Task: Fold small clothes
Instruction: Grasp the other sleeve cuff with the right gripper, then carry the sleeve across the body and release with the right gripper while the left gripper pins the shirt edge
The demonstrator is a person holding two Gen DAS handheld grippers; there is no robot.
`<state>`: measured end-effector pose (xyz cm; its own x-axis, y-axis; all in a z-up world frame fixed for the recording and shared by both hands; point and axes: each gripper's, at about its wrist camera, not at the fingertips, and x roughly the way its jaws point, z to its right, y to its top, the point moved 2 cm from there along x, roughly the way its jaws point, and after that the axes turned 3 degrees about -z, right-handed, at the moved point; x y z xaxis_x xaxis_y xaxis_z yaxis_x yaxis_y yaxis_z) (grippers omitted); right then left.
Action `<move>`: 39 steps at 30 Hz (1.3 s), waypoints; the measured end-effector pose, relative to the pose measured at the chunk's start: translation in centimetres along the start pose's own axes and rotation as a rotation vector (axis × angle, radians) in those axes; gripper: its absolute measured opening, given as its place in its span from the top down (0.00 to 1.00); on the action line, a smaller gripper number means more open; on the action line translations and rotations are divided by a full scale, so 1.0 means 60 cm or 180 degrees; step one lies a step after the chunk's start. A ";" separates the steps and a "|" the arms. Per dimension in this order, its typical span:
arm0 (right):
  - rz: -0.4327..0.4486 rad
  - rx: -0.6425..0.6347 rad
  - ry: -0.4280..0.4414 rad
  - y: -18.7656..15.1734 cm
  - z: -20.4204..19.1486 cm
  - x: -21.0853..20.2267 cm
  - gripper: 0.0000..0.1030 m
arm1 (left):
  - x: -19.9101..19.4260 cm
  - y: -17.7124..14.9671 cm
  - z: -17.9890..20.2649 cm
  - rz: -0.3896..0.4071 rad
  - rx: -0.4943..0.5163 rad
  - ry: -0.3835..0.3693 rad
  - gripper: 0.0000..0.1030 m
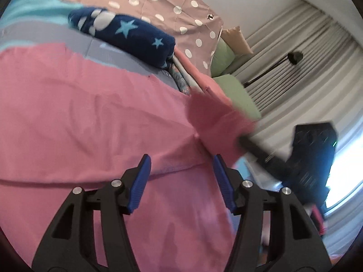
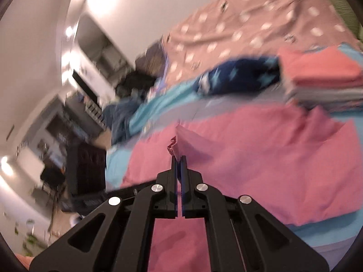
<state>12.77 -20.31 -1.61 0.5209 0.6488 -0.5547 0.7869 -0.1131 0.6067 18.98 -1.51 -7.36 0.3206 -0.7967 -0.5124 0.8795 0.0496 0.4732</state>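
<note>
Pinching the pink cloth's (image 2: 249, 158) corner, my right gripper (image 2: 179, 158) lifts it; my left gripper (image 1: 181, 161) gapes above the cloth.

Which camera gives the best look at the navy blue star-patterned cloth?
The left wrist view. There the navy star cloth is sharp, its light stars and white print distinct, lying folded beyond the pink garment. The right wrist view shows it only motion-blurred, beside a stack of folded clothes.
</note>
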 end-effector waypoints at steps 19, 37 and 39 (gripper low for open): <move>-0.0342 -0.0416 -0.0272 -0.060 -0.032 0.067 0.98 | 0.053 0.018 -0.029 -0.0288 -0.0321 -0.0058 0.97; 0.0210 -0.0024 -0.1917 -0.083 0.140 -0.116 0.44 | -0.111 0.109 0.033 0.0477 0.0444 0.0867 0.99; 0.0136 0.0089 -0.1932 -0.087 0.162 -0.113 0.44 | -0.163 0.125 0.028 0.0664 0.0453 0.1021 0.99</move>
<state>8.36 -31.40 -6.55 0.6414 0.0993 -0.7608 0.7652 -0.1548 0.6249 21.86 5.64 2.43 0.6002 -0.5489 -0.5818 0.7338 0.0883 0.6736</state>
